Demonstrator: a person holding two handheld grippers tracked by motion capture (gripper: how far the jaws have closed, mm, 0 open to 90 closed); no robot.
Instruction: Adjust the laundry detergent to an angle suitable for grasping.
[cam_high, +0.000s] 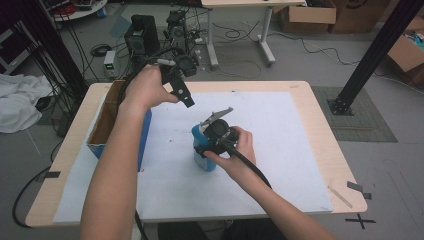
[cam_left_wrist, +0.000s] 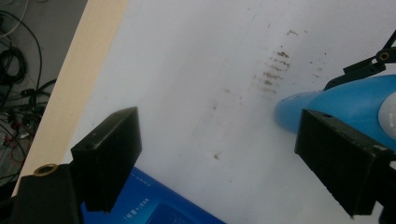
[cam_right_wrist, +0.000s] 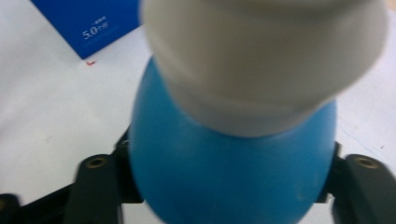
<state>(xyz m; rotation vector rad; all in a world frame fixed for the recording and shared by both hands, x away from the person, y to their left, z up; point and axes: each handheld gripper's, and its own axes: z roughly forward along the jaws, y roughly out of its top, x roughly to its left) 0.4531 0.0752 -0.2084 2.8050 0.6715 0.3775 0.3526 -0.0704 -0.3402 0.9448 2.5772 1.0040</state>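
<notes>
On the white mat (cam_high: 280, 150), a white-capped blue bottle (cam_right_wrist: 233, 172) sits clamped.

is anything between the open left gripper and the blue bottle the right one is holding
Nothing visible. The left gripper hangs open above the white mat, with bare mat between it and the blue bottle clamped in the right gripper. The blue box sits off to the side.

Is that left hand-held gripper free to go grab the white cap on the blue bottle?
Probably yes. The left hand-held gripper hangs open above the table, nothing between it and the white cap; the right hand-held gripper clamps only the blue bottle lower down.
</notes>
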